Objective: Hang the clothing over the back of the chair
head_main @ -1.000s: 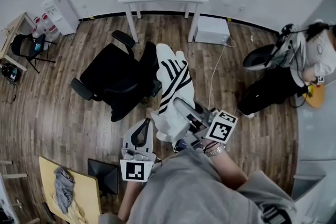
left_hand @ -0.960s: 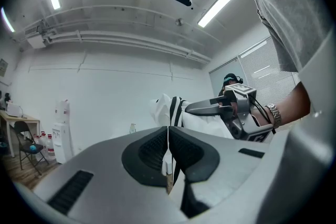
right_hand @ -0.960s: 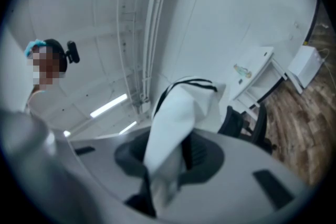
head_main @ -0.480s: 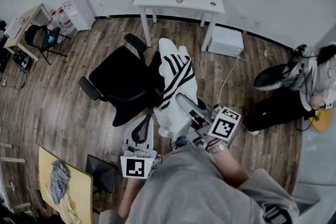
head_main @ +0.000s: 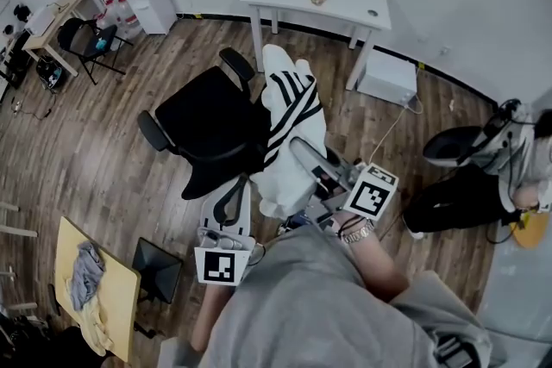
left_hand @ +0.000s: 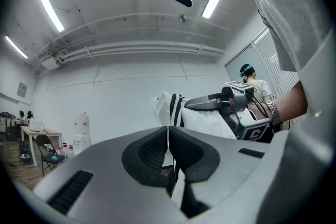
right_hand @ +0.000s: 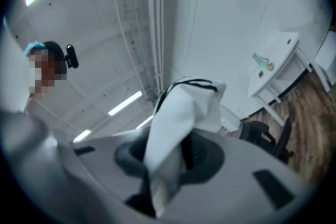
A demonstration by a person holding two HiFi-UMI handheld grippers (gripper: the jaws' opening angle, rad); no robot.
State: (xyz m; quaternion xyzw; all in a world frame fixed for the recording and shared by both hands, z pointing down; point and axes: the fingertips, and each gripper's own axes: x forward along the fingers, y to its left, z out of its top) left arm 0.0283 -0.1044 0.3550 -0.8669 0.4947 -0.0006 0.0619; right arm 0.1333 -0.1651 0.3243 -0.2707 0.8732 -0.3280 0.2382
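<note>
— Seeing the clothing where?
— Held up in the air, just beside the back of the black chair, not yet draped over it.
— And the grip?
— Right tool pinched narrowly on a bunched white fold. Left tool closed, seemingly on a thin lower edge.
— Handling?
— Soft, light and limp, so likely to sag and slide. Best to grip two spread points near the top edge, then drape.

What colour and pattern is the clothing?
The clothing is white with black stripes, clearest in the head view.
</note>
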